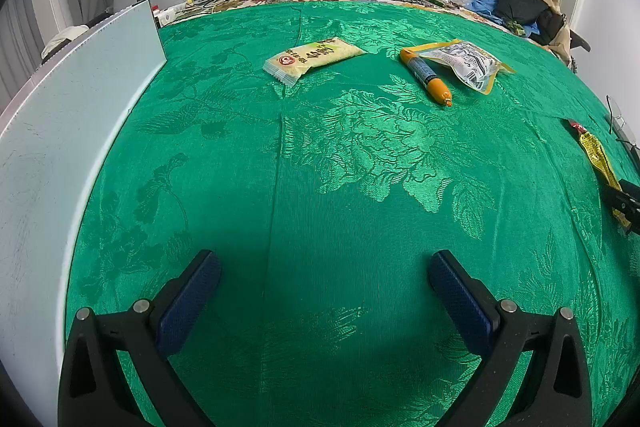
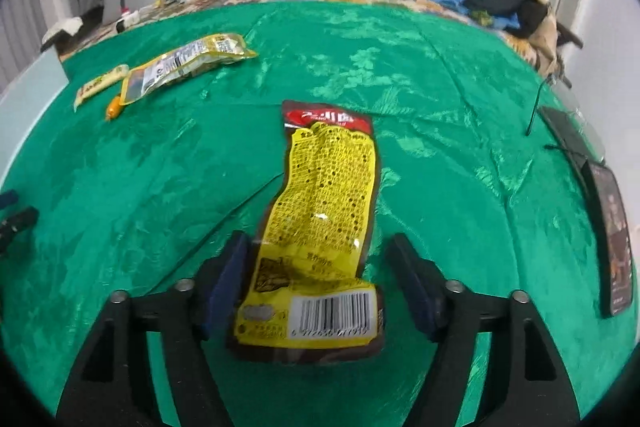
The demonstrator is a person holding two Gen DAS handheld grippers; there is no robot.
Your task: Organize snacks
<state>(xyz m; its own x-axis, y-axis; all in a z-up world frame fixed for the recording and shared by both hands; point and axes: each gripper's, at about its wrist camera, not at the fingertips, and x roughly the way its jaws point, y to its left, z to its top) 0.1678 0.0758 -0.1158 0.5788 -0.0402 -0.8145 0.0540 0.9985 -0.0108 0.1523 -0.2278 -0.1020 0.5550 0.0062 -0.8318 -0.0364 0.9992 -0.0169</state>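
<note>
Yellow snack pouch (image 2: pixel 324 211) is lying flat on the green bed cover (image 2: pixel 440 155), long axis running near-to-far, barcode end sitting between the fingers of the right tool (image 2: pixel 322 283). That tool is spread wide, not gripping yet. Pouch looks light, thin, crinkly & slick, so prob. best pinched across its narrow width at the near end; film may buckle. Far left, 3 more snacks are sitting close together: pale wafer pack (image 1: pixel 312 57), orange sausage stick (image 1: pixel 426 77), clear-yellow pouch (image 1: pixel 464 63). Left tool (image 1: pixel 324 267) is hovering wide open, holding nothing. Plenty of open cover mid-bed; white board (image 1: pixel 76 131) is edging the left side, dark items (image 2: pixel 600 207) along the right edge.
</note>
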